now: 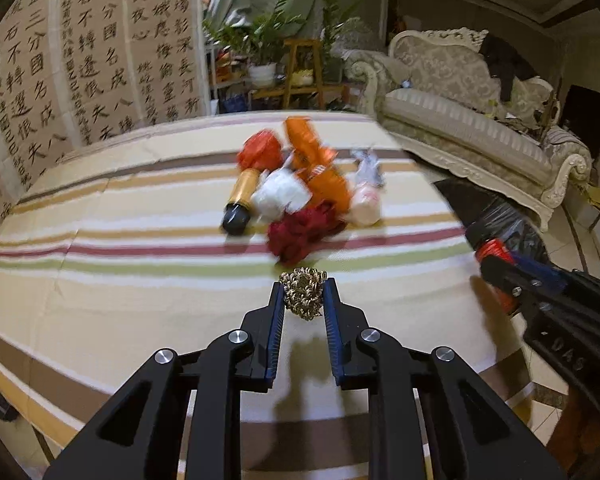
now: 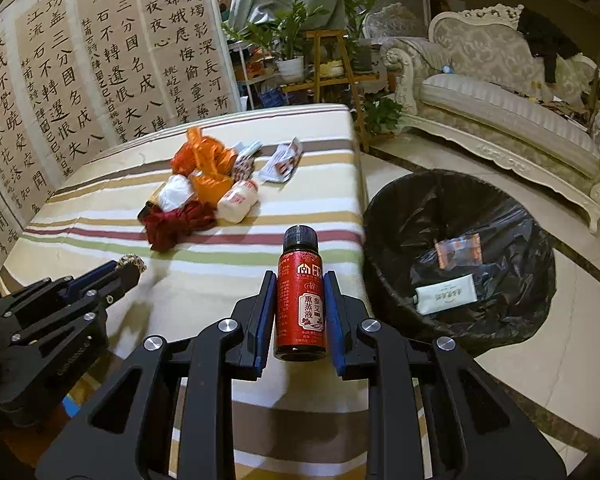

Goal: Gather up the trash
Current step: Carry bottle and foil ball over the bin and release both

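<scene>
Gripping a gold metal scouring ball (image 1: 304, 294) between its pads above the striped tablecloth (image 1: 140, 264), left gripper (image 1: 303, 300), right gripper (image 2: 300, 300) clamped on a small red bottle (image 2: 301, 300), trash pile (image 2: 198, 188) near mid-table, black-lined bin (image 2: 460, 256) just beside the table, wrappers inside.

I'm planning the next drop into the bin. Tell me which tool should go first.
Right. The right tool already grips the small red bottle with a black cap, beside the black-lined bin. The left tool holds a golden wire scrubber farther away.
</scene>
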`<move>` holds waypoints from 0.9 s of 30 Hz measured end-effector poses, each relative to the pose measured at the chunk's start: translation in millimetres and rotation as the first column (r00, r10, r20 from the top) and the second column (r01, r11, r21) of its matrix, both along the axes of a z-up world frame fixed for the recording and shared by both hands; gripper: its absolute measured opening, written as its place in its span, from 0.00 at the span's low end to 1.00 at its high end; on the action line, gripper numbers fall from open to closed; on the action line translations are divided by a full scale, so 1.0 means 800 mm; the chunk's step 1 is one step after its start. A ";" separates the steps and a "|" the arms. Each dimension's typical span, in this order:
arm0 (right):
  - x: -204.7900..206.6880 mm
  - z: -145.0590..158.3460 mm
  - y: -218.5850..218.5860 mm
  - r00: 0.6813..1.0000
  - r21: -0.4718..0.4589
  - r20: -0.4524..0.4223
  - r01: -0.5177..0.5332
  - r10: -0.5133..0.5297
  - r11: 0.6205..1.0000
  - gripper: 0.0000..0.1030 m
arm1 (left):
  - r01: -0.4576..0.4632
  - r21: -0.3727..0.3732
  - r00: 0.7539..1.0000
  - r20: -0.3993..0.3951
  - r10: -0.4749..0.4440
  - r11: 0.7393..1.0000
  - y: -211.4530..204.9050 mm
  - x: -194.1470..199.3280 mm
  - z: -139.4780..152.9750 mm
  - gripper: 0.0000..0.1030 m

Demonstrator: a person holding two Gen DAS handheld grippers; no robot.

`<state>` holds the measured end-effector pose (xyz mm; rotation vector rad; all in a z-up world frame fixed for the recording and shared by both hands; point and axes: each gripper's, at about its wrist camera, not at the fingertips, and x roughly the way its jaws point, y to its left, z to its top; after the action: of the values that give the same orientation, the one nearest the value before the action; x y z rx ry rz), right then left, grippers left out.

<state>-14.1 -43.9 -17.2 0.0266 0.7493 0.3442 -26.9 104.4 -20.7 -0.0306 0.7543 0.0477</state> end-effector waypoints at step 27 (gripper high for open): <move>0.105 -0.012 -0.162 0.952 -0.032 0.029 0.305 -0.304 0.952 0.23 | 0.255 0.049 0.967 0.009 -0.256 0.966 -0.180 0.146 0.003 0.21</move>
<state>70.2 -173.8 -26.6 0.1033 0.7149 0.0364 89.6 -39.6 -18.3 0.1115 0.7367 -0.1803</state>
